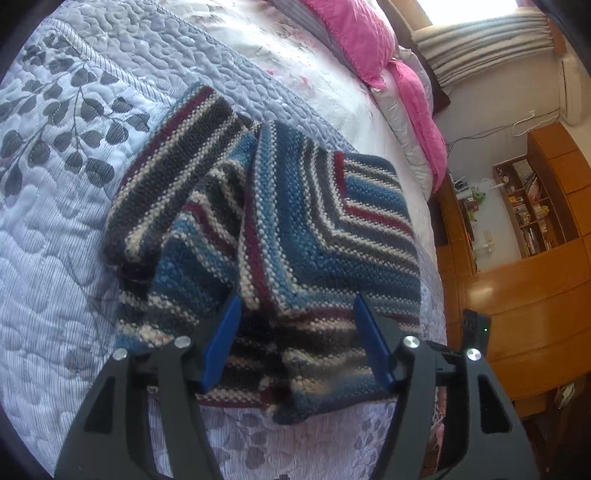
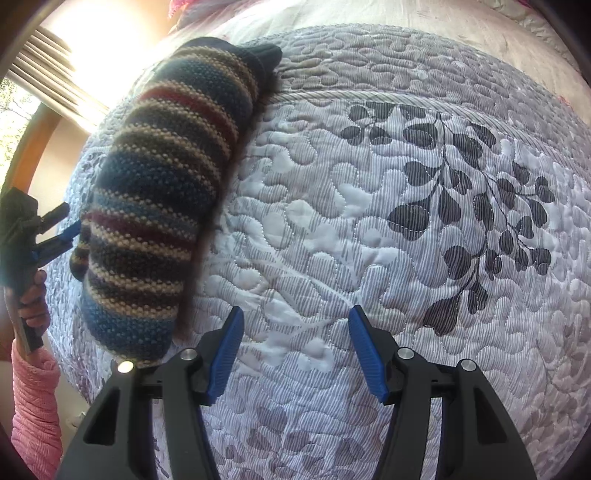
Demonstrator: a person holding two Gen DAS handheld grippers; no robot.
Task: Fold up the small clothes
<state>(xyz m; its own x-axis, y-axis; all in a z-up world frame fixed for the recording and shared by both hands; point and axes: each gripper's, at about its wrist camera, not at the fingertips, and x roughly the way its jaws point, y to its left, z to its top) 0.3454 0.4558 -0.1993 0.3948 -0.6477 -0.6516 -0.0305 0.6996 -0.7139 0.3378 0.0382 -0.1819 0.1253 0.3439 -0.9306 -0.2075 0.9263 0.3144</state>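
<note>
Before me, on the bed: one quilted bedspread (image 2: 369, 229), pale lilac, printed with dark grey leaf sprigs (image 2: 476, 206). Two pink pillows (image 1: 354, 33) at its head. Beyond the bed: wooden cabinets (image 1: 517, 295), one open bookshelf (image 1: 532, 206) crowded with books, pleated curtain (image 1: 487, 40) under a bright window.

blue, maroon, cream and charcoal striped knit garment (image 1: 280, 221) on pale lavender quilt (image 2: 369, 229) with grey leaves.

No text, label, brand, number or sign can be read; the spines on the bookshelf (image 1: 532, 206) are too blurred.
</note>
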